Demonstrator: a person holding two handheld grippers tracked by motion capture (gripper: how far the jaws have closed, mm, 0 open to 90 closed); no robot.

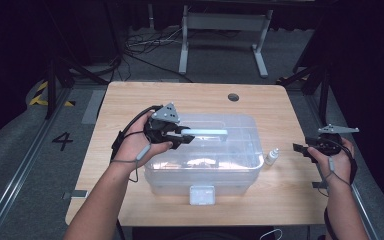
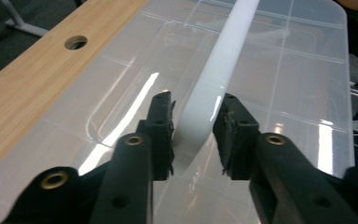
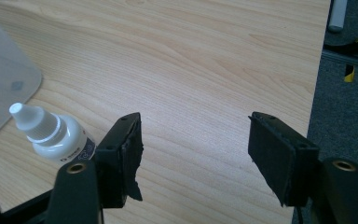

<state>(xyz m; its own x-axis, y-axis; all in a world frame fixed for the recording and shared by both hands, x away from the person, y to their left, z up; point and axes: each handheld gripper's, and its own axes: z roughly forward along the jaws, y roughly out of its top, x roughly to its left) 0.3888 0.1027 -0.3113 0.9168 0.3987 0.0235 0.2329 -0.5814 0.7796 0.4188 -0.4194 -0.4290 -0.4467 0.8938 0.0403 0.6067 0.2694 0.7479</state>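
Left gripper (image 2: 196, 135) has its jaws around the near end of the white handle (image 2: 214, 79) on the clear lid (image 2: 284, 93) of the box (image 1: 200, 177) at mid-table; whether the pads press it cannot be told. Right gripper (image 3: 196, 154) hovers spread wide over bare table (image 3: 205, 60) near the right edge, a small white bottle (image 3: 51, 135) just beside its left jaw.

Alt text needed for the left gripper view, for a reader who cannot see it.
The left gripper has its two black jaws around the white handle on a clear plastic box lid, closing on it. A wooden table with a round hole lies at the left.
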